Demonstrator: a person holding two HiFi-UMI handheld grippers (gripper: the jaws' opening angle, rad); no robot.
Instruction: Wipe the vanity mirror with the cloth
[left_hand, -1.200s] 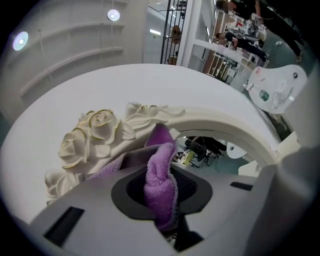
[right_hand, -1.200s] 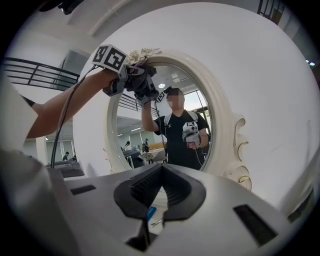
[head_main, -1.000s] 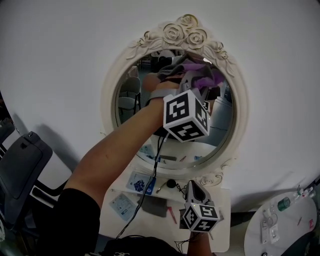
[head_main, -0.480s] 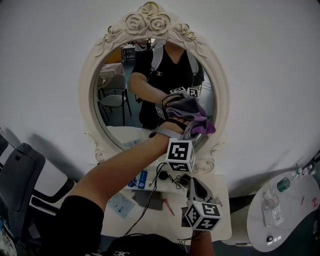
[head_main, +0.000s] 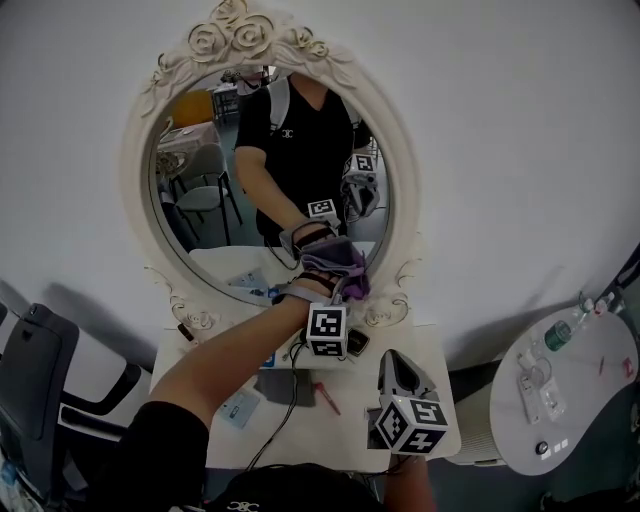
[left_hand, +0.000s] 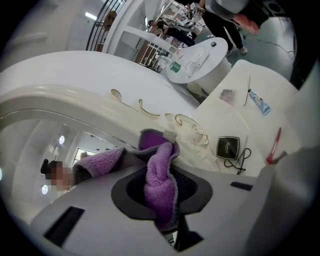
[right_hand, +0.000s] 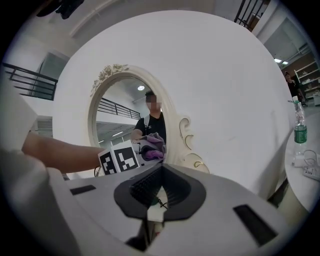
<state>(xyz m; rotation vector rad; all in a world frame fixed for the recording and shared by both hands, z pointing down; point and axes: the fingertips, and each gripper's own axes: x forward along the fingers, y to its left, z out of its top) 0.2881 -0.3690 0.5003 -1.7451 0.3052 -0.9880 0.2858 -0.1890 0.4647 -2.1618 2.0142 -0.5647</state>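
An oval vanity mirror in a cream frame (head_main: 133, 200) carved with roses hangs on the white wall above a small table. My left gripper (head_main: 336, 282) is shut on a purple and grey cloth (head_main: 342, 260), which is pressed against the lower right part of the glass, close to the frame. In the left gripper view the cloth (left_hand: 160, 172) hangs bunched between the jaws, with the frame's curve (left_hand: 100, 102) just beyond. My right gripper (head_main: 394, 368) is held low over the table, jaws together with nothing between them. In its view the mirror (right_hand: 120, 112) and cloth (right_hand: 152, 145) are ahead.
The white vanity table (head_main: 420, 350) holds a black compact (left_hand: 228, 147), a red pen (left_hand: 274, 147), a tube (left_hand: 257, 102), cards and a cable. At the right stands a round white side table (head_main: 590, 400) with a bottle (head_main: 556, 335). A dark chair (head_main: 40, 370) stands at the left.
My left gripper has carried the cloth down the glass, from near the top roses to the lower right edge. The right gripper has stayed low over the table.
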